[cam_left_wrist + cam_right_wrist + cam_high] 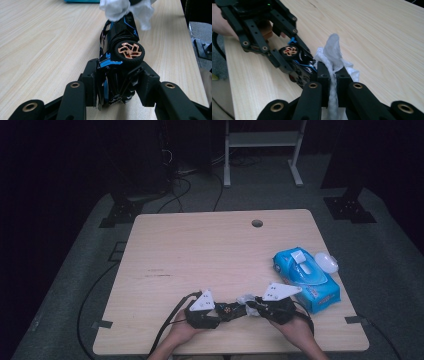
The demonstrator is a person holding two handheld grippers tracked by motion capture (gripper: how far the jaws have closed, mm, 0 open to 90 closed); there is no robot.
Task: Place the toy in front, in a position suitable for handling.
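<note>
Two tongs meet near the front edge of the bench (165, 250), each in one of the person's hands. Nearest, the left tongs (117, 82) are clamped on one end of a black toy car (120, 37) with blue trim, holding it just above the bench on its side, a copper-spoked wheel (129, 50) facing up. The car's long axis runs level, straight out from the left tongs toward the right tongs (333, 75), so its free end points at them. The right tongs are pinched tight on a white wipe (334, 55), which touches that free end. The likely trouble, I judge, is that a hard push with the wipe twists the car in its narrow end grip and it slips out; or the wipe slides through its own pinch. Farther off to the right lies a blue wipe pack (306, 275), with a small white lid (326, 262) just beside it.
</note>
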